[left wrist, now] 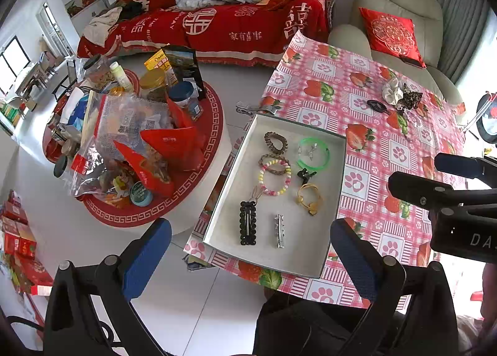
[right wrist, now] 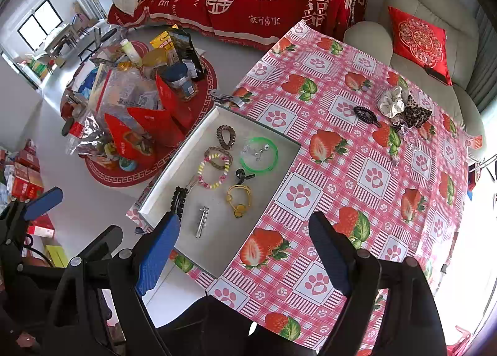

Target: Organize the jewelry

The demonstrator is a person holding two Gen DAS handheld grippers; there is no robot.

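Several loose hair ties (right wrist: 396,109) lie at our one o'clock from the nearer, wide-open, empty right gripper (right wrist: 245,250), outside the tray (right wrist: 155,197).

Pink strawberry-and-paw tablecloth (right wrist: 357,200), green bangle (right wrist: 259,154), red patterned cushion (right wrist: 419,43)

Glossy plastic tablecloth (right wrist: 357,200); matt cardboard tray (left wrist: 310,250); shiny metal clip (left wrist: 280,230).

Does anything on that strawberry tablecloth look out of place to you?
Yes. Most pieces lie sorted in the grey tray, but a black coil tie, a cream scrunchie and a leopard scrunchie sit loose at the table's far corner, well apart from it.
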